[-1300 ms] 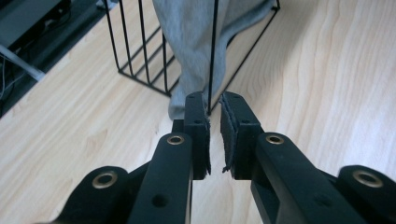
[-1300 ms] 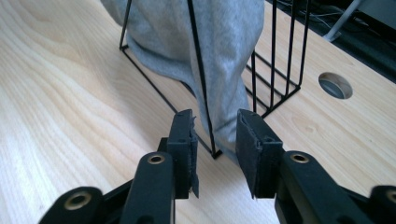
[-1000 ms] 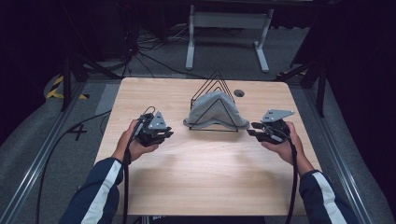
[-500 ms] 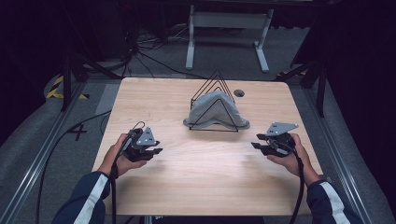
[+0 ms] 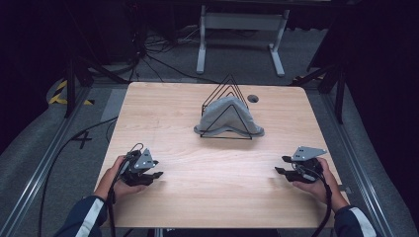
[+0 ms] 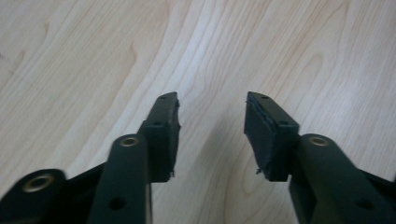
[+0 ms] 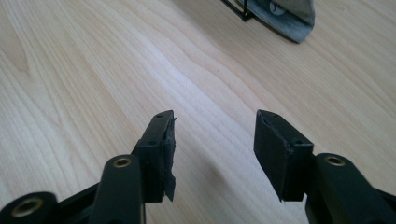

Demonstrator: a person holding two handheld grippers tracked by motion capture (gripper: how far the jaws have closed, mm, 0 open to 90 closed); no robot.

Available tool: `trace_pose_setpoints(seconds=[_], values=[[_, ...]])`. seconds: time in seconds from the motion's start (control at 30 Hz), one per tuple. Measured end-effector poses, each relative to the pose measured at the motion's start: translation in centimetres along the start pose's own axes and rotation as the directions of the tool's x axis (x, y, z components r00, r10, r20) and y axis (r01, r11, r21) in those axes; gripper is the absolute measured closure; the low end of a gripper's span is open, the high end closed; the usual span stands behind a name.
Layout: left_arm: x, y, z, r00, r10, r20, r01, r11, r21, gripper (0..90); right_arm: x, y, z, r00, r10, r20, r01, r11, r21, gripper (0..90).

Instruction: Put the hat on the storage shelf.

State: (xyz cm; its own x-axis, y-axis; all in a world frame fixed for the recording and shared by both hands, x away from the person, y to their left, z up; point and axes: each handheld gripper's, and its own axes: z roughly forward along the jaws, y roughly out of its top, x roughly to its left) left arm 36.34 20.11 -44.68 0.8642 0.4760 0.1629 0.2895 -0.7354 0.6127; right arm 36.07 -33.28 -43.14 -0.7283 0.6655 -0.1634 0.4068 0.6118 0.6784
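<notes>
the cloth (image 5: 225, 117) is draped over the rack (image 5: 228, 109) at the far middle of the table (image 5: 207, 197), its hem spread on the wood at the rack's foot, so it is kept up and off the flat. the left gripper (image 5: 154, 175) is held low, well apart from the rack on its near left side; its jaws have just been opening and nothing is between them. the right gripper (image 5: 280, 165) is held low at the rack's near right, likewise spread, just opened and bare. both seem parked clear of the rack, the cloth judged as let go and hung.
</notes>
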Motion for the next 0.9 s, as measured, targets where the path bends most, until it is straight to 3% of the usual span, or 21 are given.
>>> trace_pose_setpoints(seconds=[0.2,0.3,0.47,0.53,0.57,0.63,0.7,0.8,0.83,0.9], values=[[-0.3,-2.1,-0.3,0.9983,-0.059,-0.003,0.059,0.9977,-0.033,40.4,0.1,-2.4,-0.7,0.9979,0.063,-0.013,-0.063,0.998,-0.015,40.9],[-0.3,-3.2,-0.4,0.9948,-0.1,0.015,0.101,0.9935,-0.052,36.9,0.0,-3.4,-0.9,0.9956,0.09,-0.026,-0.091,0.996,-0.019,38.6],[-0.6,-4.1,-0.3,0.9916,-0.125,0.036,0.126,0.9907,-0.051,32.8,0.0,-5.1,-1.1,0.9901,0.139,-0.019,-0.14,0.99,-0.024,35.3],[-0.7,-4.4,-0.3,0.988,-0.147,0.048,0.15,0.9868,-0.061,30.2,-0.1,-5.8,-1.1,0.9863,0.163,-0.025,-0.164,0.986,-0.033,32.8],[-0.7,-4.8,-0.1,0.9812,-0.178,0.074,0.184,0.9797,-0.079,28.8,0.0,-6.3,-1.3,0.9844,0.174,-0.024,-0.176,0.983,-0.061,32.7],[-0.6,-5.0,-0.1,0.9825,-0.172,0.07,0.179,0.9793,-0.095,27.0,-0.1,-6.5,-1.3,0.9837,0.179,-0.017,-0.18,0.981,-0.069,31.7],[-0.8,-5.4,0.0,0.9792,-0.191,0.069,0.198,0.9724,-0.123,23.8,0.0,-6.7,-1.3,0.9813,0.193,-0.003,-0.192,0.978,-0.078,29.4],[-0.9,-5.4,0.0,0.9796,-0.193,0.054,0.199,0.9724,-0.122,21.5,0.0,-6.7,-1.3,0.9793,0.202,0.007,-0.201,0.977,-0.075,27.4],[-1.0,-5.4,0.1,0.9768,-0.206,0.057,0.212,0.9692,-0.126,20.9,0.0,-6.7,-1.3,0.9794,0.202,0.009,-0.201,0.977,-0.074,27.1],[-1.0,-5.4,0.0,0.9759,-0.213,0.049,0.217,0.9695,-0.114,20.1,0.0,-6.7,-1.3,0.9792,0.202,0.013,-0.201,0.977,-0.073,26.9]])
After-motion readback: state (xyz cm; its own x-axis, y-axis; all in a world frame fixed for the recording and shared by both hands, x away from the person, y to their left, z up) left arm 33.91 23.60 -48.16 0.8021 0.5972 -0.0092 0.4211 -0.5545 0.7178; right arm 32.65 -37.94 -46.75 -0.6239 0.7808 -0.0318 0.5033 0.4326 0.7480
